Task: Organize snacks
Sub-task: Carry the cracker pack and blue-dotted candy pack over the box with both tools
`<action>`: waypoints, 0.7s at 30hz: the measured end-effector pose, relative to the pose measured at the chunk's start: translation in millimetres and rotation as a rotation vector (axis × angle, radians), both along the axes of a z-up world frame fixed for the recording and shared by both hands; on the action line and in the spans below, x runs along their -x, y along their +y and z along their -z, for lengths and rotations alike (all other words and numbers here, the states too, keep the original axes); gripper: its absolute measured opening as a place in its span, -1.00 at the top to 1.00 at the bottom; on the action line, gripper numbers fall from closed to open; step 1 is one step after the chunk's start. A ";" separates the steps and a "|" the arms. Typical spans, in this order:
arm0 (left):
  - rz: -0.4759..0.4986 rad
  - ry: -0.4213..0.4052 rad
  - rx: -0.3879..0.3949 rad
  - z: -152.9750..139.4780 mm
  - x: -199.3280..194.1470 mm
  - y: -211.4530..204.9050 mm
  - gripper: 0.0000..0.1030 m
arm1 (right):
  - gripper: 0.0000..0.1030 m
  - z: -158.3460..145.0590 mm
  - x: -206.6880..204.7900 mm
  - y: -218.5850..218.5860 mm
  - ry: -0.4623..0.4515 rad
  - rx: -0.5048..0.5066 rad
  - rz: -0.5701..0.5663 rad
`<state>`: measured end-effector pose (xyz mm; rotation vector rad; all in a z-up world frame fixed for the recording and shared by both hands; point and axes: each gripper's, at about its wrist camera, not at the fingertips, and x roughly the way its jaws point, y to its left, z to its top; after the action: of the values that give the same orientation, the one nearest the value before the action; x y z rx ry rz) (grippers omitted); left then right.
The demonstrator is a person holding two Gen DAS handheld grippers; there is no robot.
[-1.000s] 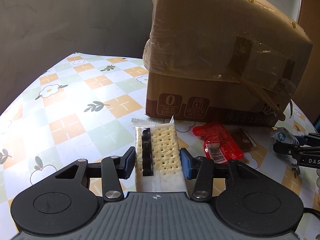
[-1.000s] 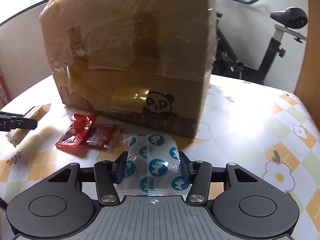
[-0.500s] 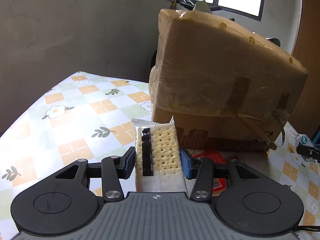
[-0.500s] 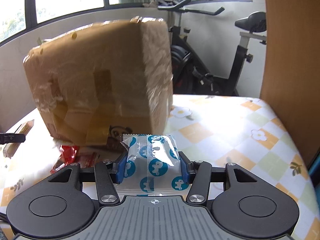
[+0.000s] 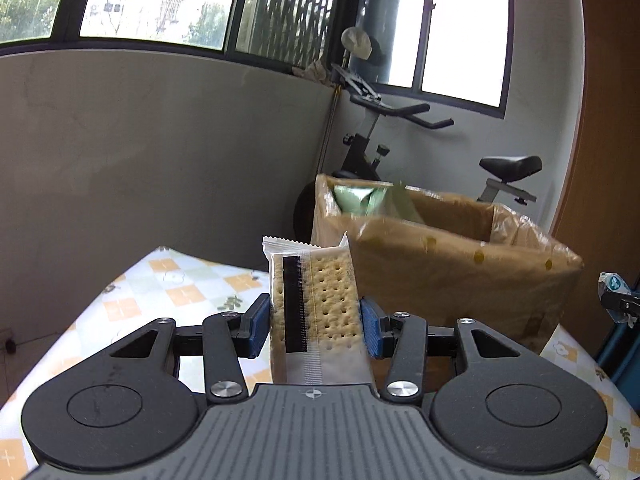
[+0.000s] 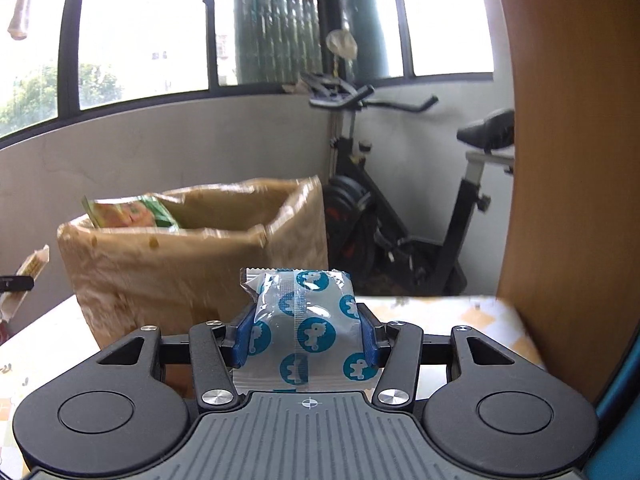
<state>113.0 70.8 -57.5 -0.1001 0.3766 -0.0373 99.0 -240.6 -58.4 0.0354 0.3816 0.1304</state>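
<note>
My left gripper is shut on a clear pack of crackers with a black strip, held upright above the table. My right gripper is shut on a clear packet with blue round prints. Ahead of both stands an open cardboard box wrapped in tape, seen from above its rim; a green snack bag pokes out of it. In the left wrist view the right gripper's packet shows at the far right edge. At the left edge of the right wrist view the cracker pack appears.
The table carries a checked cloth with flowers. An exercise bike stands behind the box by a grey wall. A wooden panel rises on the right.
Both grippers have risen with their packs from table level to above the box rim. The red packets on the table have dropped out of view, and the box's open top now shows.
</note>
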 end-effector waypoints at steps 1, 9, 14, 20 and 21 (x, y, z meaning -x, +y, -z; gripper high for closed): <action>0.011 -0.022 -0.004 -9.5 -1.3 -0.9 0.04 | 0.08 -6.7 -2.2 0.9 -0.016 0.004 -0.009; 0.139 -0.142 -0.023 -64.3 -40.9 -37.2 0.04 | 0.08 -52.7 -58.3 26.5 -0.057 0.020 -0.143; 0.231 -0.117 0.008 -71.7 -94.8 -76.0 0.04 | 0.08 -50.1 -112.4 54.3 -0.007 0.084 -0.168; 0.290 0.010 0.015 -47.9 -153.1 -111.8 0.04 | 0.08 -26.9 -147.3 82.0 0.074 0.149 -0.127; 0.287 0.032 0.008 -40.5 -160.1 -113.3 0.03 | 0.07 -23.5 -149.8 83.8 0.087 0.157 -0.118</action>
<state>273.1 -42.5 -17.0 -0.0536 0.4211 -0.3210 248.8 -156.8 -34.9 -0.1369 0.4797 0.2152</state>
